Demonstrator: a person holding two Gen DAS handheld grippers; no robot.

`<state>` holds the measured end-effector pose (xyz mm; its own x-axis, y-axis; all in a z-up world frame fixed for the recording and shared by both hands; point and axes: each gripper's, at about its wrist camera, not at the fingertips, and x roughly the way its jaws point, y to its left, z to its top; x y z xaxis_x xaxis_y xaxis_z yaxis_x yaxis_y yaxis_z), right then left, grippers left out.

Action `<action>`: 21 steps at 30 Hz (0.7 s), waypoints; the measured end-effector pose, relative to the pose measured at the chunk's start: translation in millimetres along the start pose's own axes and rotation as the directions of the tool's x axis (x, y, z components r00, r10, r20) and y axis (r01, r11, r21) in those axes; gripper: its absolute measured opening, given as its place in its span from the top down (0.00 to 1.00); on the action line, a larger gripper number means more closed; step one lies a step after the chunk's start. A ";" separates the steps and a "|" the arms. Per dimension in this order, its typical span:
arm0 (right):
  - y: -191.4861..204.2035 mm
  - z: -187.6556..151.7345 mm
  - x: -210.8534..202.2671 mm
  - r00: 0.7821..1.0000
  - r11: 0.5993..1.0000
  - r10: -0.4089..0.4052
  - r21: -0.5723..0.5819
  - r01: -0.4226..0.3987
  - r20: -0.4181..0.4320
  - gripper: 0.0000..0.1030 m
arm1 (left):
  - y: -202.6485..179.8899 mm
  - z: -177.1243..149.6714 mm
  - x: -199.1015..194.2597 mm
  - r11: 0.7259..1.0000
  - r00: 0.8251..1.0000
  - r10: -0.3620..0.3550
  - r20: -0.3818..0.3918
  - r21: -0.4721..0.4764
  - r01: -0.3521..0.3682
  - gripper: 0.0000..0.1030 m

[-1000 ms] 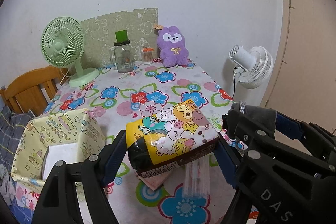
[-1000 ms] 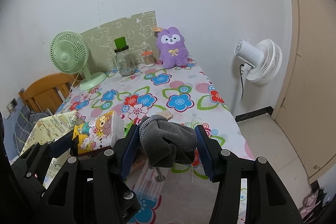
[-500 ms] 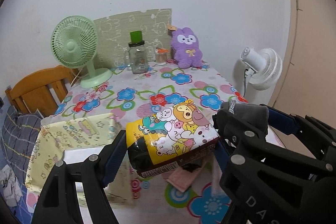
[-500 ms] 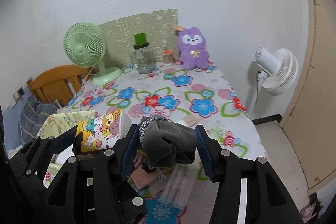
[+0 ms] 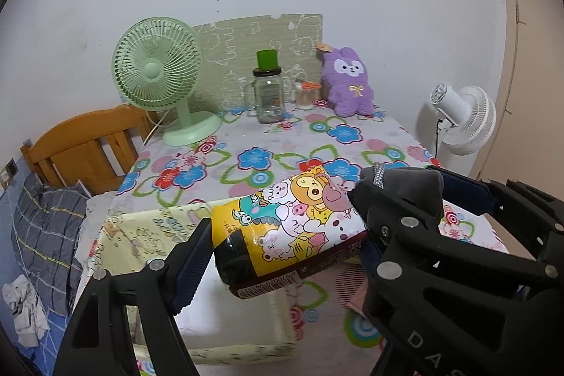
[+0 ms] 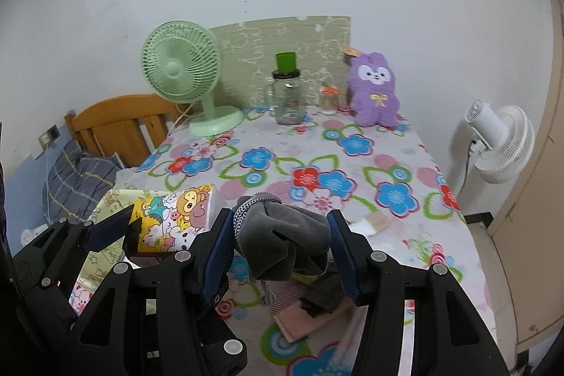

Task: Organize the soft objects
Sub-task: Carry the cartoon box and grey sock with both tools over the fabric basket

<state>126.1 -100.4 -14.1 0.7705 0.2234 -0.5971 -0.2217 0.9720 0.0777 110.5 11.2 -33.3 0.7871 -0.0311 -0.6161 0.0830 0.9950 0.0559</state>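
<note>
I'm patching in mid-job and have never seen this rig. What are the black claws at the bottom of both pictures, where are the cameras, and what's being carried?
There is no robot arm: a person holds a two-finger gripper in each hand, and each gripper has a fisheye camera looking forward along its fingers. So each picture shows its own gripper at the bottom and the other at its side.

The left gripper is closed on a yellow cartoon-printed pack, above a pale yellow fabric box. The right gripper is closed on a bundled grey cloth.

Beyond them is a table with a flowered cloth. At its far end stand a green fan, a glass jar and a purple plush toy. A white fan stands beside the table.
</note>
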 end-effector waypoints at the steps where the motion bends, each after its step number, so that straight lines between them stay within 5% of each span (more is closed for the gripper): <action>1: 3.6 1.8 2.5 1.000 1.000 0.006 -0.005 -0.006 -0.002 0.45 | 4.1 0.5 0.6 1.000 1.000 0.002 -0.002 -0.003 -0.002 0.21; 21: 81.4 2.8 64.6 0.985 0.988 0.135 -0.054 -0.142 -0.106 0.45 | 81.5 -19.0 31.8 0.996 0.990 0.081 -0.118 -0.019 -0.084 0.21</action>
<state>159.5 -6.6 -44.1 0.6653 0.3439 -0.6626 -0.3603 0.9253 0.1184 130.7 93.1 -63.3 0.7135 0.0614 -0.6979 0.0046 0.9957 0.0923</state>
